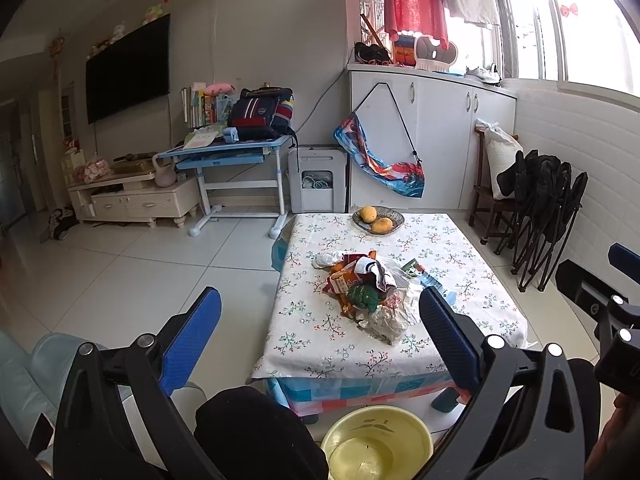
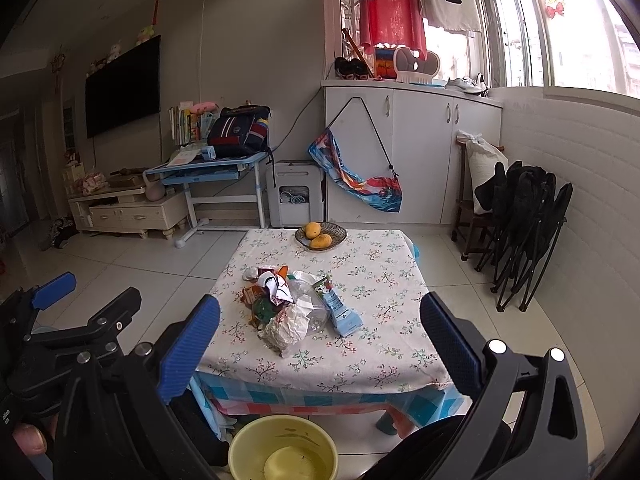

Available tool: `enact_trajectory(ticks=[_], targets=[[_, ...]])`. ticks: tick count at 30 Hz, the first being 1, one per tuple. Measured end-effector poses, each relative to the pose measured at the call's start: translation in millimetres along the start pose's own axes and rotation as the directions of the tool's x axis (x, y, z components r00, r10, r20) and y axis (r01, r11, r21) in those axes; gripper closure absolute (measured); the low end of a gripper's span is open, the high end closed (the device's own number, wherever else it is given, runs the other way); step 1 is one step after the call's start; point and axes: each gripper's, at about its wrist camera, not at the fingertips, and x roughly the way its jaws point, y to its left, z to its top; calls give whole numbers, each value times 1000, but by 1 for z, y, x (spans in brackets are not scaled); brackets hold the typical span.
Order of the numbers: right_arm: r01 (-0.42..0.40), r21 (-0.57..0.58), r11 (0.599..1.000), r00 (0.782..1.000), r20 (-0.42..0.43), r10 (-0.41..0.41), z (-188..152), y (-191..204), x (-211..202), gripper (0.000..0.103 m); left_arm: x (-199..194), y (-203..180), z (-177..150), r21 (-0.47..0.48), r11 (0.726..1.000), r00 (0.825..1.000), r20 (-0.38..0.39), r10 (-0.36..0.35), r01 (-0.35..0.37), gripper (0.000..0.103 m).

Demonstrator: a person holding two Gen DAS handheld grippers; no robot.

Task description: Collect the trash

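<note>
Trash pile (image 1: 370, 296) sits mid-table on the floral tablecloth (image 1: 460, 248), nearer the front edge than the bowl of mangoes (image 1: 378, 218) at the far edge. Yellow bin (image 1: 376, 440) is on the floor just in front of the table, below both grippers.

View differences: right wrist shows the light-blue wrapper (image 2: 340, 308) lying full length on the pile's right side, touching the clear plastic; in the left wrist view it is mostly hidden behind the left gripper's right finger. Left wrist shows a dark-clothed knee (image 1: 256, 432) beside the bin, plus a pale blue seat edge at lower left. Right wrist shows a thumb (image 2: 30, 438) on the left gripper's handle.

Pose: left gripper (image 1: 316, 344) is held above the near table edge, jaws spread wide, nothing between them. Right gripper (image 2: 320, 348) is likewise spread wide, empty, level with the left and close beside it, pointing at the pile. Neither touches the trash.
</note>
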Motion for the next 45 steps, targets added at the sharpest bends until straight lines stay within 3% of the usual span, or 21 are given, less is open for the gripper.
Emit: enact_trajectory(ticks=[45], targets=[[-9,6,1000,1000,-8,9,-1,-1,1,7,6,8,-15,-8,1000,1000,-14,7,-8,7]])
